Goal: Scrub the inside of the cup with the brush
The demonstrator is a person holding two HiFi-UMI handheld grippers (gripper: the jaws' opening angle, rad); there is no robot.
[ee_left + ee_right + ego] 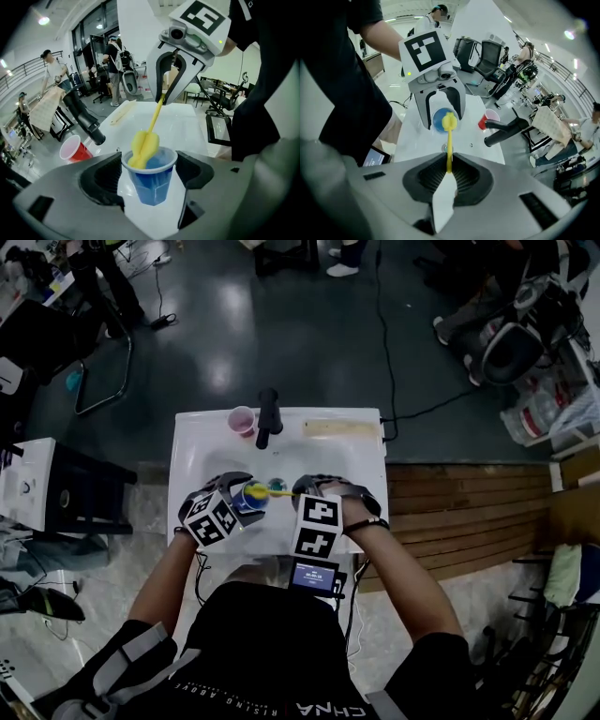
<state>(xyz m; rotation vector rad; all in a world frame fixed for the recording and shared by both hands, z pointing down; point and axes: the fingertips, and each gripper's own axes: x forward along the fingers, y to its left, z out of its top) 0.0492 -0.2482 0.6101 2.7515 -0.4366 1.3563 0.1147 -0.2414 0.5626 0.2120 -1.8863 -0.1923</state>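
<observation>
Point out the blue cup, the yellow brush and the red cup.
blue cup (151, 185): left gripper view, its front wall.
yellow brush (143, 146): left gripper view, its foam head.
red cup (82, 153): left gripper view, its side wall.

Cup (151, 180) is blue with a whitish rim, and the brush (143, 147) is bright yellow, head and stick alike. Red cup (75, 150) over at the left edge, pale pink inside. Worktop (356, 456) is plain white. Left gripper (150, 168) and right gripper (449, 176) are both grey with black fingers (101, 180), and their cubes (211, 517) carry black-and-white square markers. Floor (281, 324) up top is dark grey-green.
</observation>
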